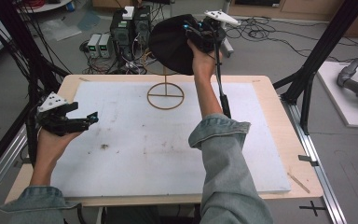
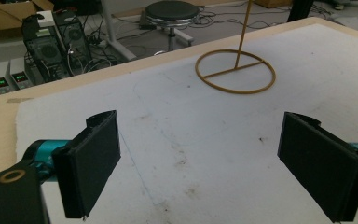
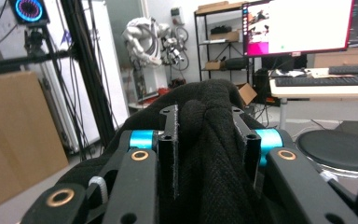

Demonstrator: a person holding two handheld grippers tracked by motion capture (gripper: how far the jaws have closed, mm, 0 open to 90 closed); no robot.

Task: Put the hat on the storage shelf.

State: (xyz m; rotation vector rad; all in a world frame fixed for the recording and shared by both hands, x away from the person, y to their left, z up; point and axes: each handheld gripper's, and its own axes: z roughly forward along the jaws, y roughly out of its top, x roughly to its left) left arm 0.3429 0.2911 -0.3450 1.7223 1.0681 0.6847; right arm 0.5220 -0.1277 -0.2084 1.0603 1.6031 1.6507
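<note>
My right gripper (image 1: pixel 196 33) is clamped on the black hat (image 1: pixel 170 43), holding it in the air above the stand (image 1: pixel 166 95) at the bench's (image 1: pixel 270 88) far edge. My left gripper (image 1: pixel 85 121) hovers well left of the stand, jaws wide and empty

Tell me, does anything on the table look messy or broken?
Nothing looks broken. The white board has small dark smudges and faint scratches, most near its left middle. The wooden stand stands upright on its ring base. The right gripper holds the black hat up over the stand, bunched between its jaws. The left gripper hangs open.
</note>
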